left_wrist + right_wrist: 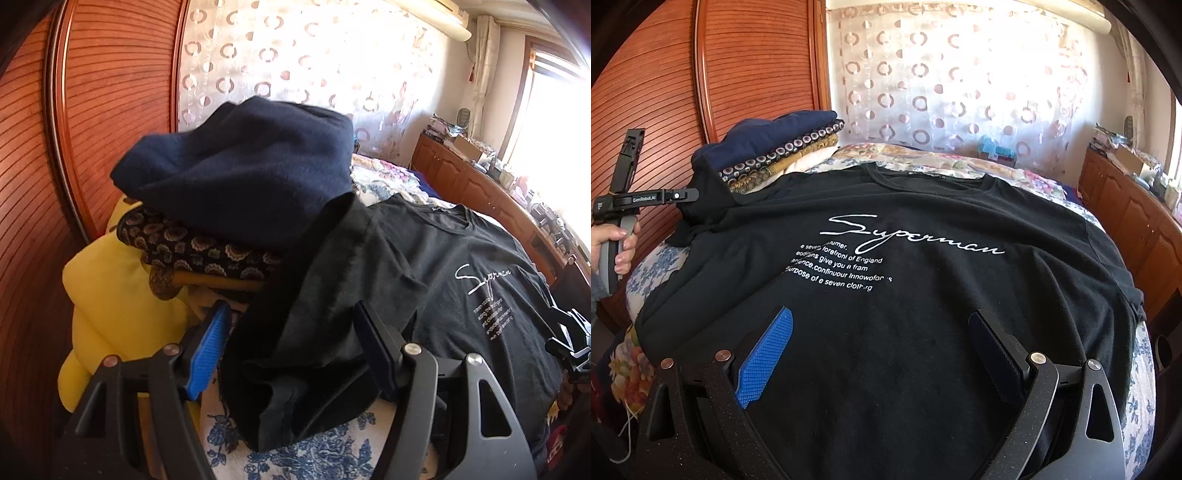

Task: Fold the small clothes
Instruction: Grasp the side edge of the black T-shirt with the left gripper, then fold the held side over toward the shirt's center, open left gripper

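Note:
A black T-shirt (886, 206) with white "Superman" lettering lies front up on the bed. In the left wrist view its left sleeve (314, 295) is bunched between the fingers of my left gripper (291, 310). The jaws stand apart around the sleeve, and no firm pinch shows. The right wrist view shows that gripper (628, 199) from the side, in a person's hand (617, 243). My right gripper (879, 317) hangs open over the shirt's lower front with nothing between its pads. Its black frame (569, 343) shows at the right edge of the left wrist view.
A stack of folded clothes (236, 177), navy on top of patterned pieces, sits at the bed's far left by yellow cloth (110, 295). A slatted wooden wardrobe (757, 74) rises behind it. Wooden cabinets (1126, 206) line the right side. The floral bedspread (295, 450) shows around the shirt.

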